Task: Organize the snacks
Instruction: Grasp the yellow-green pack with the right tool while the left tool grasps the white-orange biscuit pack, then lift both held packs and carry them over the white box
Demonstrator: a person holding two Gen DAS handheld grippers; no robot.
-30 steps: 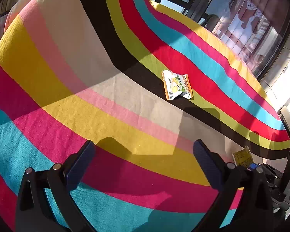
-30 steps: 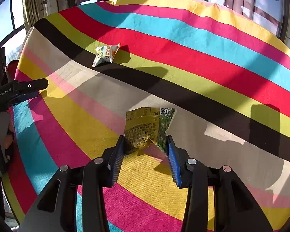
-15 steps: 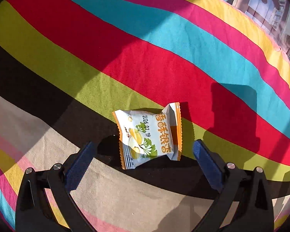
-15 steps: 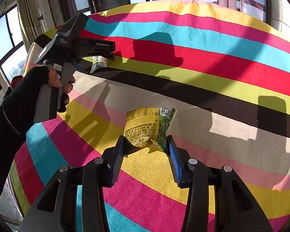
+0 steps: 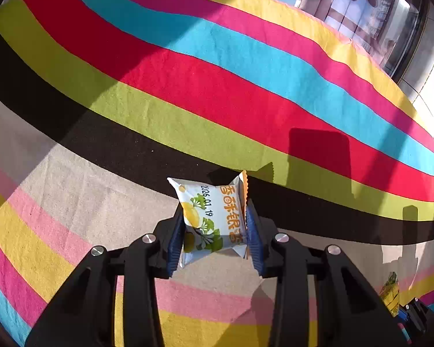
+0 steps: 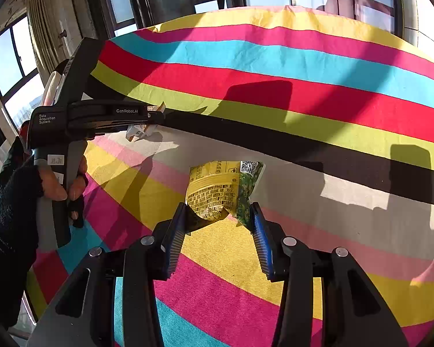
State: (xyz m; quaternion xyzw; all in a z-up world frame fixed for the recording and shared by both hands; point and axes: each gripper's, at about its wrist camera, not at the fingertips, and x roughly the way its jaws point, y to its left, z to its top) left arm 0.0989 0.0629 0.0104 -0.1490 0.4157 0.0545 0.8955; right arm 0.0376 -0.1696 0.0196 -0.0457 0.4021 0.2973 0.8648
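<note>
In the left wrist view the left gripper (image 5: 215,228) fills the lower middle of the frame, its jaws closing on a white and orange snack packet (image 5: 214,217) that sits between the blue pads, both pads pressed against the packet's sides. The packet stands up out of the jaws, its top end reaching toward the black stripe of the striped cloth (image 5: 217,66) that covers the table. At the lower right edge of this view a sliver of a yellow and green snack bag (image 5: 390,293) shows. In the right wrist view the right gripper (image 6: 218,217) sits at the lower middle, its jaws narrowly apart and holding that yellow and green bag (image 6: 221,189) by its lower end, the bag crumpled where the pads meet it and rising above the fingertips over the yellow and pink stripes. In the left part of this view a gloved hand (image 6: 52,185) grips the handle of the left gripper, whose tip reaches the middle left of the frame, where the white packet (image 6: 139,130) shows only partly beneath it, above the beige stripe near the black one. Sunlight throws hard shadows of both grippers across the cloth, and windows (image 6: 11,57) stand beyond the table.
</note>
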